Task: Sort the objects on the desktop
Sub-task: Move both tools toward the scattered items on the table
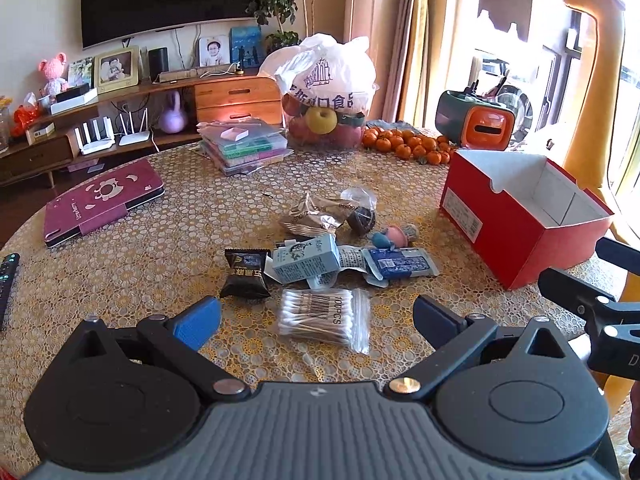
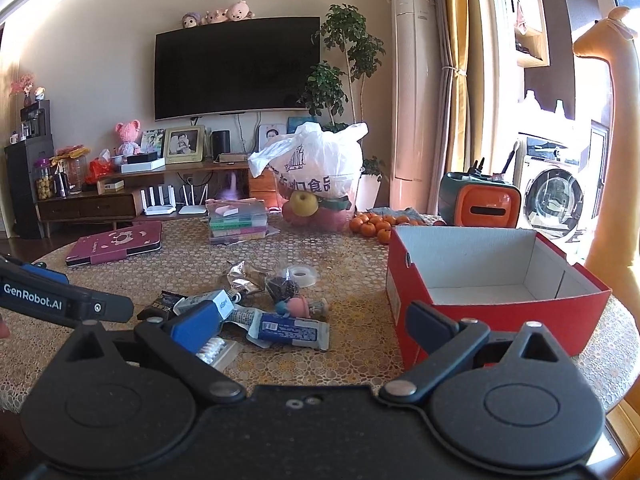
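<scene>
Left tongs point(image 1: 316, 318), spread and empty, hover just above the swab pack point(image 1: 323, 316), which lies between their tips. Judged step: lower squarely, close across the pack's short width, avoid the loose flap, then carry it to the red box point(image 1: 520, 216), ahead and right. Right tongs point(image 2: 314, 322), also spread and empty, hang near the box's front wall. Remaining clutter, a blue carton point(image 1: 306, 260) and black sachet point(image 1: 245, 274), lies just beyond. Tabletop point(image 1: 160, 248): lace-patterned and round; living room with television point(image 2: 236, 66).
</scene>
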Motion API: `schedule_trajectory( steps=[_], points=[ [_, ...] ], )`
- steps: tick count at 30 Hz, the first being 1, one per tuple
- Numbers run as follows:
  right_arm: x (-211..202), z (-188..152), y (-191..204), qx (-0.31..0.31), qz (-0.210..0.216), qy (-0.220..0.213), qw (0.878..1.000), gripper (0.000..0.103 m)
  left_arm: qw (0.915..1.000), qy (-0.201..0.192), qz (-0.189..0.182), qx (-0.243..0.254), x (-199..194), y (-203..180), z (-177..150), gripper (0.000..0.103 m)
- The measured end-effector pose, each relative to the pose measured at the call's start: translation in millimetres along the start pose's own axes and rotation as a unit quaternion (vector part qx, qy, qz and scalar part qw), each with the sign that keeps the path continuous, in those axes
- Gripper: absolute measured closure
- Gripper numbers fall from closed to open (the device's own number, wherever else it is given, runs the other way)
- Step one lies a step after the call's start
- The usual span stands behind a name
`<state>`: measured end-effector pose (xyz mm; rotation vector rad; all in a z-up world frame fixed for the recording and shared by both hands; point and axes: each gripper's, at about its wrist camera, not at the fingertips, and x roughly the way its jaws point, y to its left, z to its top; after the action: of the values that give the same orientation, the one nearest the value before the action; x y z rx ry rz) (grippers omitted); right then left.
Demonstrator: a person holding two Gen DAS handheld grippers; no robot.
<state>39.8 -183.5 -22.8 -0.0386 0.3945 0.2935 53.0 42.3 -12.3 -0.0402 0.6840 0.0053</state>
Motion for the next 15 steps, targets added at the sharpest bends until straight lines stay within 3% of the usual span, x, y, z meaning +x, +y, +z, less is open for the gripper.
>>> schedule_trajectory(
  steps=[15],
  points=[
    [44, 1, 5, -0.035, 0.013, 0.011, 0.999, 0.003, 0.9997, 0.006, 0.02, -0.01, 47, 24, 7, 0.0]
  ],
)
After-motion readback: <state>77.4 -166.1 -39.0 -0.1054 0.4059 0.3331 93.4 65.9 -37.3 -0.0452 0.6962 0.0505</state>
